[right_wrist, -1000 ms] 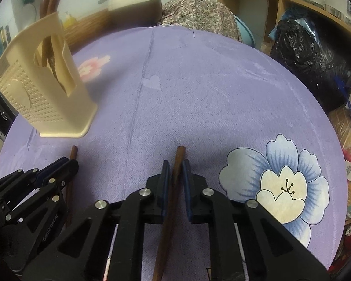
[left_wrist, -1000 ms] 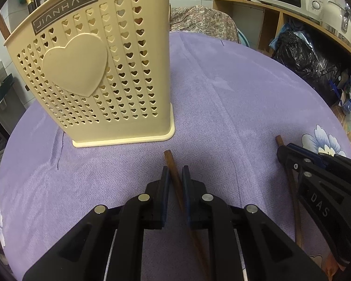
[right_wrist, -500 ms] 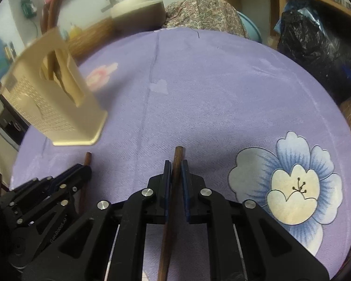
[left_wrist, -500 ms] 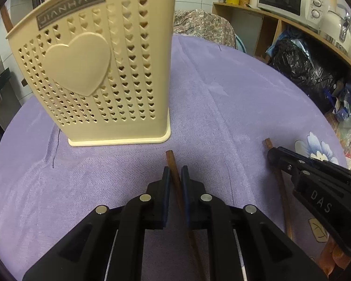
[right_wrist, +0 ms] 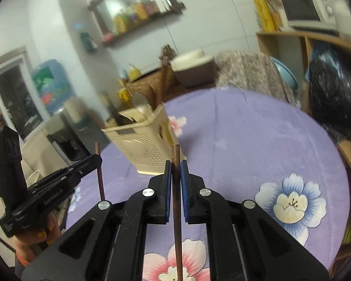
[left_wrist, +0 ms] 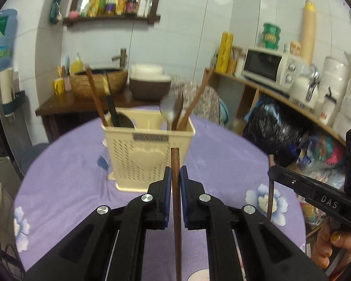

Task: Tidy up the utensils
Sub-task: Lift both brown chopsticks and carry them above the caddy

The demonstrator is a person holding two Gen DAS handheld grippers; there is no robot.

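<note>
My left gripper (left_wrist: 175, 175) is shut on a brown wooden chopstick (left_wrist: 176, 201) held in the air above the purple tablecloth. My right gripper (right_wrist: 175, 171) is shut on a second brown chopstick (right_wrist: 177, 206), also lifted. A cream perforated utensil holder (left_wrist: 147, 154) with a heart on its front stands ahead on the table, holding several chopsticks and spoons; in the right wrist view the holder (right_wrist: 142, 140) is ahead to the left. The right gripper (left_wrist: 272, 171) shows at the left view's right edge, the left gripper (right_wrist: 97, 159) at the right view's left.
The round table (left_wrist: 222, 159) carries a purple flowered cloth. Behind it are a wooden sideboard with a woven basket (left_wrist: 98, 82) and bowl, a shelf with a microwave (left_wrist: 266, 68), a black bag (left_wrist: 273, 126) and a water dispenser (right_wrist: 51, 86).
Both grippers have risen from the tablecloth with their chopsticks and tilted up toward level. The holder now looks smaller and farther, its top and contents visible.
</note>
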